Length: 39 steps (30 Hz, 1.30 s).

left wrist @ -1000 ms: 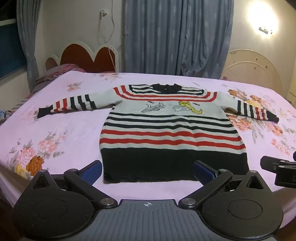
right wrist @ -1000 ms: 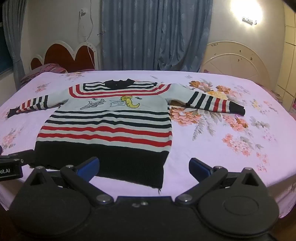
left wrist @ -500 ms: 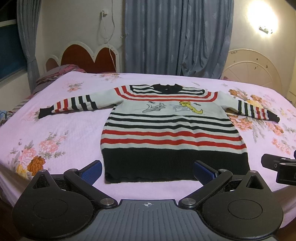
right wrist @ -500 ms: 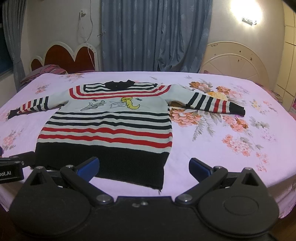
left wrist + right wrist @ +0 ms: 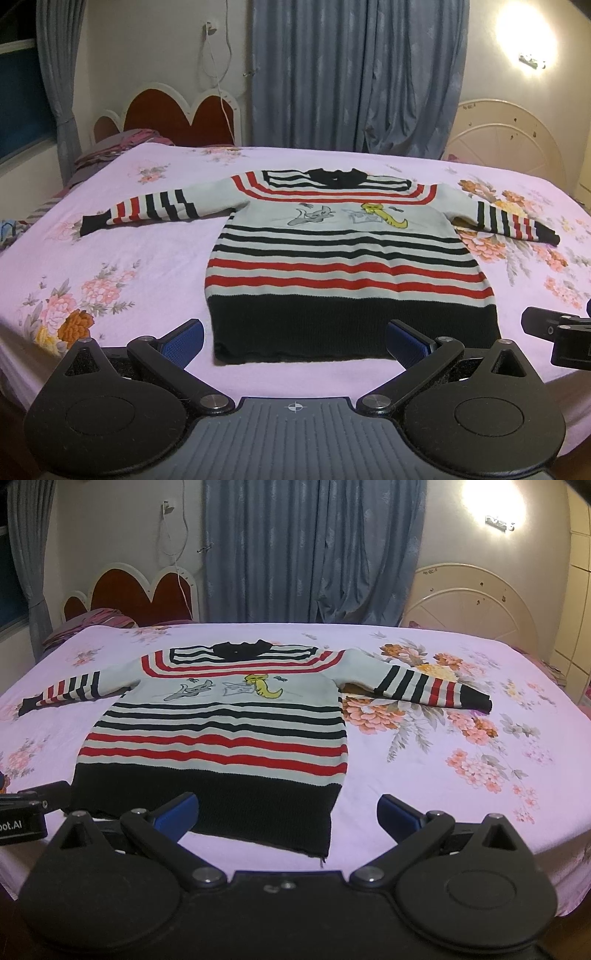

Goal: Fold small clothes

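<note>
A small striped sweater (image 5: 347, 258) in white, red and black lies flat, front up, on the bed, sleeves spread to both sides; it also shows in the right wrist view (image 5: 221, 731). My left gripper (image 5: 295, 341) is open and empty, hovering just before the sweater's black hem. My right gripper (image 5: 288, 814) is open and empty near the hem's right corner. Part of the right gripper (image 5: 557, 332) shows at the right edge of the left wrist view, and part of the left gripper (image 5: 26, 808) at the left edge of the right wrist view.
The bed (image 5: 129, 258) has a pink floral sheet and its front edge lies just below the grippers. A red headboard (image 5: 177, 118) and pillows stand at the back left, blue curtains (image 5: 354, 74) behind, and a white round headboard (image 5: 469, 605) at the back right.
Both grippers have drifted slightly, so the sweater sits a touch lower and closer in view. Nothing was grasped; the sweater has not moved.
</note>
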Available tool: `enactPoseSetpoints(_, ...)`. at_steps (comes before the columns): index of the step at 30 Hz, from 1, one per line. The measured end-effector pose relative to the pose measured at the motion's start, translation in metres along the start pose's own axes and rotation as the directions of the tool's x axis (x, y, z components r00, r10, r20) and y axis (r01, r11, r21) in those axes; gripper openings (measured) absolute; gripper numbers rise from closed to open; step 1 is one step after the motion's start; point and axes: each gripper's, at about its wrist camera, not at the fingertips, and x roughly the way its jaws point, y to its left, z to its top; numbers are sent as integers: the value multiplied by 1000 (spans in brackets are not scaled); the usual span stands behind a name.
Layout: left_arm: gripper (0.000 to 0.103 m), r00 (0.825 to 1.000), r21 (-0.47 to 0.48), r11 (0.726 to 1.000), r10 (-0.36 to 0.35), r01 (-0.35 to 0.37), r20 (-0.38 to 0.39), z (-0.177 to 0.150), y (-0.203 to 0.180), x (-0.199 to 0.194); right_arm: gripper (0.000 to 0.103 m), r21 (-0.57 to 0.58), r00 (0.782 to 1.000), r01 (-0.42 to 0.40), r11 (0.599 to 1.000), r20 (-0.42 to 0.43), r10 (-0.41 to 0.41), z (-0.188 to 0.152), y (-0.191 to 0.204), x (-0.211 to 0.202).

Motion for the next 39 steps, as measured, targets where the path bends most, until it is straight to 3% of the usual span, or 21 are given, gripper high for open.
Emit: enactPoseSetpoints(39,103,1000,3,1000,-3,3,-4,3,4,2,102,-5,1000,0,1000,-2,0,-1,5,3)
